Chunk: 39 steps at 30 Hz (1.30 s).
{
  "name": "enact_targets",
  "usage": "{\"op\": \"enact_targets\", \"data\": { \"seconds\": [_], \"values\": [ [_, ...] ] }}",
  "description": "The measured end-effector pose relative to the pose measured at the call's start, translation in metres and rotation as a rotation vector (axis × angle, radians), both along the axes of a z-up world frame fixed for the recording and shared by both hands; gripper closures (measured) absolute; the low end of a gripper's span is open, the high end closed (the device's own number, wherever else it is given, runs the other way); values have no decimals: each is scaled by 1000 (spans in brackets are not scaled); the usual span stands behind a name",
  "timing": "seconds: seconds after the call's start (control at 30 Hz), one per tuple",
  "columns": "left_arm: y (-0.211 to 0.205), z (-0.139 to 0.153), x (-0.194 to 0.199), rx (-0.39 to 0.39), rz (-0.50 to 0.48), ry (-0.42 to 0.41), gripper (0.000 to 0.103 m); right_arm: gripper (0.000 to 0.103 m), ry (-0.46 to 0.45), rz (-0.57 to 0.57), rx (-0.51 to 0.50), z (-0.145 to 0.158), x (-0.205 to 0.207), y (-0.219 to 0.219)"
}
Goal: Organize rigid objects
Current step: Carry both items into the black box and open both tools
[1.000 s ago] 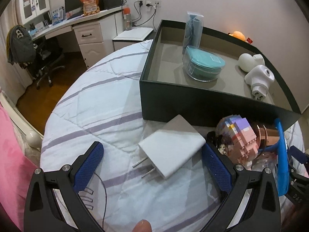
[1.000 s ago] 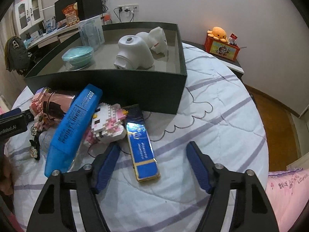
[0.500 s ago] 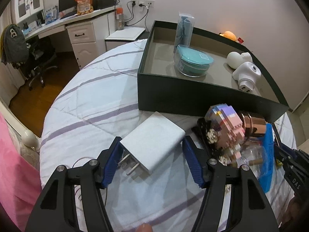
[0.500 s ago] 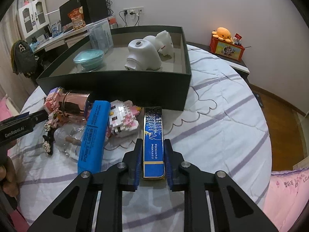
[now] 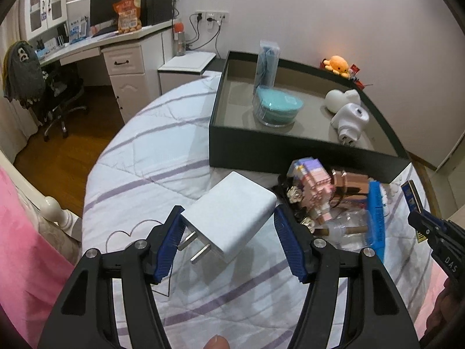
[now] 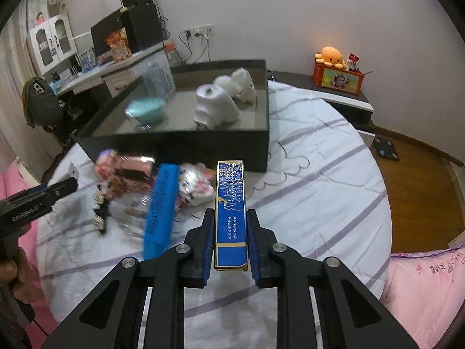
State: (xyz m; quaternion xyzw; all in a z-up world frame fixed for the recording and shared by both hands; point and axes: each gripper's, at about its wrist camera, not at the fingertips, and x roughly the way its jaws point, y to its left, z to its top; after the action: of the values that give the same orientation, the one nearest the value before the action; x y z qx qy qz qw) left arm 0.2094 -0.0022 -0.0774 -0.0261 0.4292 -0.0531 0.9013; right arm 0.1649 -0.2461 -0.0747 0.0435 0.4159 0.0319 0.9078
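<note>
My left gripper is shut on a white plug adapter and holds it above the bed. My right gripper is shut on a long blue and gold box, lifted off the quilt; it also shows in the left wrist view. A dark open box stands behind, holding a teal round container, a clear case and two white devices. A pile with a brick figure, a pink-gold tube and a blue box lies in front of it.
The bed has a white quilt with purple stripes. A pink blanket lies at the left. A desk and chair stand far left; an orange plush on a red box sits far right.
Both grippers have risen off the quilt with their objects: the left with the white adapter, the right with the blue and gold box. A second ago both were open.
</note>
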Motion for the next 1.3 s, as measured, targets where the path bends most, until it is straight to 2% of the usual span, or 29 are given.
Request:
{"op": "enact_targets", "data": {
  "seconds": [0.27, 0.43, 0.57, 0.7, 0.8, 1.07, 1.17, 1.2, 1.23, 1.27, 1.3],
  "values": [
    [-12, 43, 12, 5, -25, -89, 39, 82, -90, 58, 11, 40, 16, 20],
    [-27, 73, 36, 3, -51, -157, 39, 82, -143, 98, 5, 67, 49, 33],
    [-39, 81, 61, -3, -70, -168, 39, 82, -152, 115, 19, 73, 73, 39],
    [-50, 78, 86, 5, -79, -164, 39, 82, -129, 124, 25, 68, 103, 43],
    [-57, 72, 103, 15, -81, -157, 46, 82, -92, 123, 31, 55, 125, 45],
    [-61, 49, 130, 20, -79, -119, 46, 82, -20, 116, 17, 22, 151, 50],
    [-60, 43, 132, 28, -78, -104, 39, 82, -9, 112, -11, 18, 154, 52],
    [-59, 43, 131, 32, -74, -105, 28, 79, -13, 114, -20, 18, 153, 53],
    [-58, 44, 129, 37, -67, -111, 13, 69, -17, 115, -23, 20, 152, 54],
    [-57, 46, 126, 42, -56, -121, 6, 60, -21, 110, -26, 21, 151, 53],
    [-55, 48, 123, 48, -45, -133, 0, 40, -31, 108, -30, 24, 148, 53]
  ]
}}
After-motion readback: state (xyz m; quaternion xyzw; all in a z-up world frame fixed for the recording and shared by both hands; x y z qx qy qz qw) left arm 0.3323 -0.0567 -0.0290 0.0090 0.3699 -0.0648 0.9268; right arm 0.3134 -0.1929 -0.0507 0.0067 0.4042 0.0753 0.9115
